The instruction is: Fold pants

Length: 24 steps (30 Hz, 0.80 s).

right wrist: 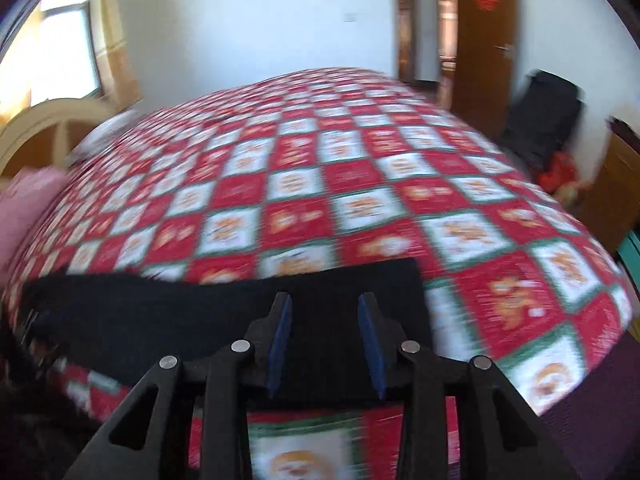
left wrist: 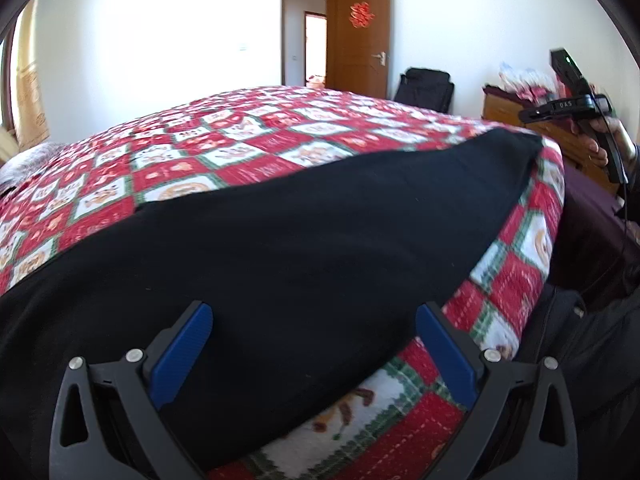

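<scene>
A bed under a red, white and green checked quilt (left wrist: 280,152) fills both views, and the black pants (left wrist: 304,232) lie flat on it along the near edge, a long dark band running from the near left toward the right end of the bed. Their cloth looks smooth with straight edges; in the right wrist view the band's right end (right wrist: 360,280) is squared off, though that picture is blurred.

The left gripper (left wrist: 316,344) tilts down over the near part of the pants, its blue pads (left wrist: 184,356) spread wide apart with nothing pinched between them; cloth and quilt lie below.

The right gripper (right wrist: 325,340) also points down toward the right end of the pants, its blue pads (right wrist: 280,340) parted by a narrow gap and free of the fabric. In the left wrist view, this same gripper (left wrist: 536,114) is held off the right end of the bed by a hand (left wrist: 596,144).

Behind the bed stand a white wall and an open wooden door (left wrist: 360,36).
</scene>
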Tool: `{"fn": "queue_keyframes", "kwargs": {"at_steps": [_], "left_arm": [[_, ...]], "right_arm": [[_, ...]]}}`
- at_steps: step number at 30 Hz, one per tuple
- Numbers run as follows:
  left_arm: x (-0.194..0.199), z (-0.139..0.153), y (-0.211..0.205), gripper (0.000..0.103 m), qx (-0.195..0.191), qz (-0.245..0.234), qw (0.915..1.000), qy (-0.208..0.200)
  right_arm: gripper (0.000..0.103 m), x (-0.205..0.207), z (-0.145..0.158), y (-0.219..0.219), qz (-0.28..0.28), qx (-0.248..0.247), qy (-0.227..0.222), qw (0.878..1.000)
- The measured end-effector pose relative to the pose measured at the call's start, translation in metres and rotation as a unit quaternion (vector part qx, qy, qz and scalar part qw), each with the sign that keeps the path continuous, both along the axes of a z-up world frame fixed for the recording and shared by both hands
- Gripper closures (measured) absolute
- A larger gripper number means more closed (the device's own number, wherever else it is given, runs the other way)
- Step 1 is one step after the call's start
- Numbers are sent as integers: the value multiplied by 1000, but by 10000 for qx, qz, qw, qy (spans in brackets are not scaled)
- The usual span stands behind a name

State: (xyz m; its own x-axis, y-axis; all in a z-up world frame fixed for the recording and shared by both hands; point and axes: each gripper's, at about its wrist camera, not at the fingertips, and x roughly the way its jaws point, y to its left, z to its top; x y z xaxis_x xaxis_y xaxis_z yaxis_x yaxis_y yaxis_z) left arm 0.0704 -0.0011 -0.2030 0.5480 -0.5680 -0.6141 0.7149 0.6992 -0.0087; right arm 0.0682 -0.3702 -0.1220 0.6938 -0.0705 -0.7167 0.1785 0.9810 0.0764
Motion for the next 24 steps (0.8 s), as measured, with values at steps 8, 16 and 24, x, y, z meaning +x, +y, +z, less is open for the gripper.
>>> {"fn": "queue_keyframes", "kwargs": {"at_steps": [8,16,24], "left_arm": [[-2,2,5,0,47,42,10000,-13],[16,5,2,0,330,774,9965,15],[30,2,5,0,530,1208,9908,303]], "right_arm": [[67,-5,-74,66,725,-916,1384,9835],[66,-3,-49,94,872,-735,517,9921],[66,22,-88,109,774,-359,746,9936]]}}
